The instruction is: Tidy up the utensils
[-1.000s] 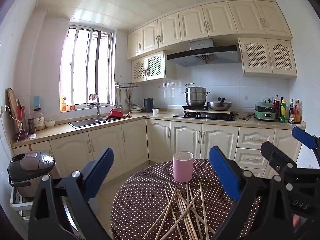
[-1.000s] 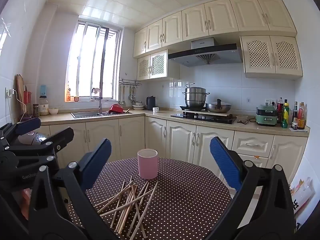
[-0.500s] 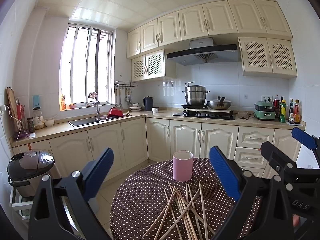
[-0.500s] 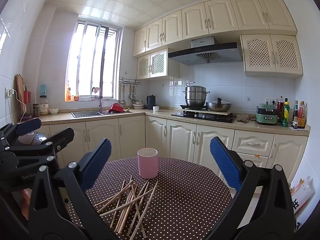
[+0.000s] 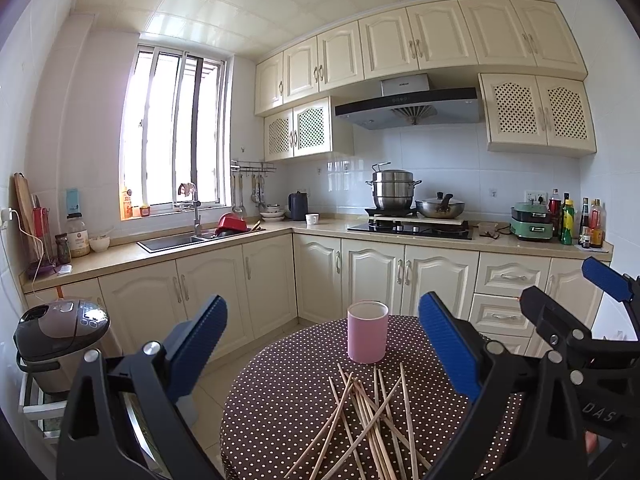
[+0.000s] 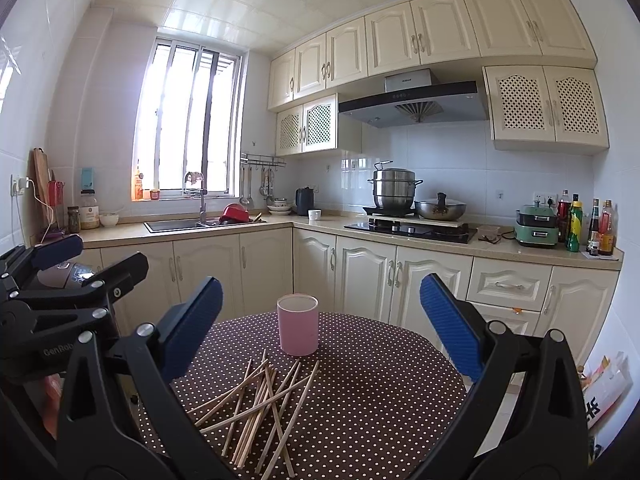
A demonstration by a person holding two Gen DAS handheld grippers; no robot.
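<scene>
Wooden chopsticks (image 6: 260, 408), roughly a dozen, exact count unclear where they cross, lie in a loose heap on the dotted tablecloth (image 6: 380, 392). One pink cup (image 6: 298, 330), upright and seemingly empty, stands at 12 o'clock from the heap, just beyond the tips. Likely light, stiff, thin and prone to rolling, the sticks are best pinched mid-length, one or two at a time. Left gripper (image 5: 320, 356): jaws wide, holding nothing. Right gripper (image 6: 320, 324): jaws wide, holding nothing. Both hover above the table's near edge.
</scene>
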